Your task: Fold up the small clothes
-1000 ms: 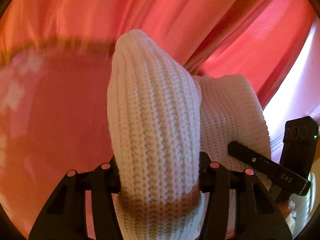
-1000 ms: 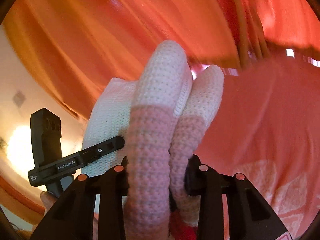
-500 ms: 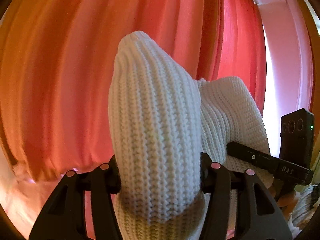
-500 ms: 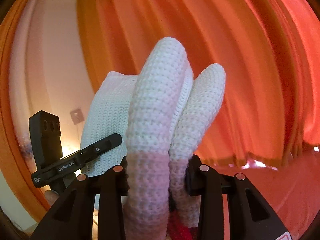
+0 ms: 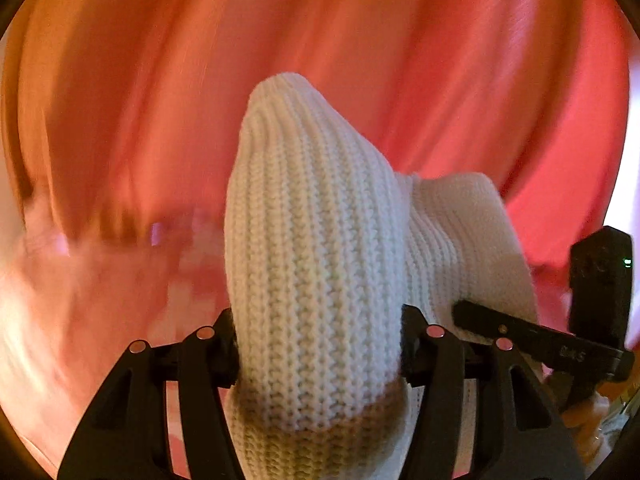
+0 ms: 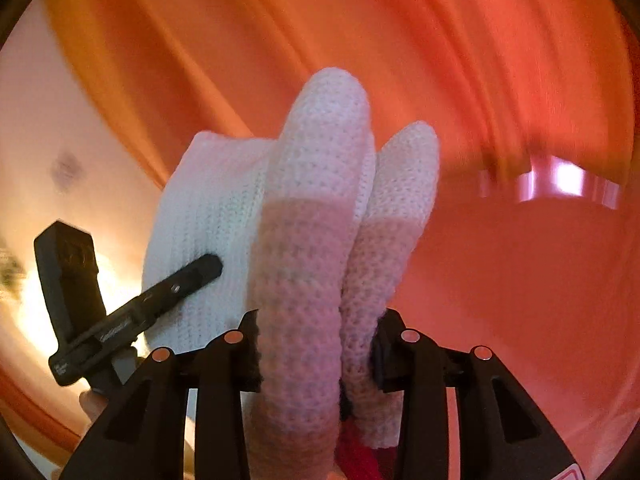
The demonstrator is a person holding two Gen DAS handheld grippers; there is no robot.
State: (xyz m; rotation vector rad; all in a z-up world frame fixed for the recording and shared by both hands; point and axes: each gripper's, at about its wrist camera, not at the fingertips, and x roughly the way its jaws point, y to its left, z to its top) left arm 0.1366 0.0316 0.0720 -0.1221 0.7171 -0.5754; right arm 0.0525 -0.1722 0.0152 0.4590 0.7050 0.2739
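A white knitted garment (image 5: 316, 264) stands bunched up between the fingers of my left gripper (image 5: 320, 352), which is shut on it. The same white knit (image 6: 308, 248) is pinched in folds in my right gripper (image 6: 316, 356), also shut on it. A bit of red fabric (image 6: 356, 452) shows low between the right fingers. The garment stretches between both grippers, held up in the air. The right gripper shows at the right edge of the left wrist view (image 5: 560, 344). The left gripper shows at the left of the right wrist view (image 6: 120, 320).
Red-orange curtains (image 5: 360, 60) fill the background of both views (image 6: 440, 60). A pink cloth-covered surface (image 6: 520, 280) lies below on the right; it is blurred in the left wrist view (image 5: 80, 300). A pale wall (image 6: 60, 140) is at the left.
Both views have swung downward, so the pink surface shows again below the curtains. Both grippers keep their hold on the white knit.
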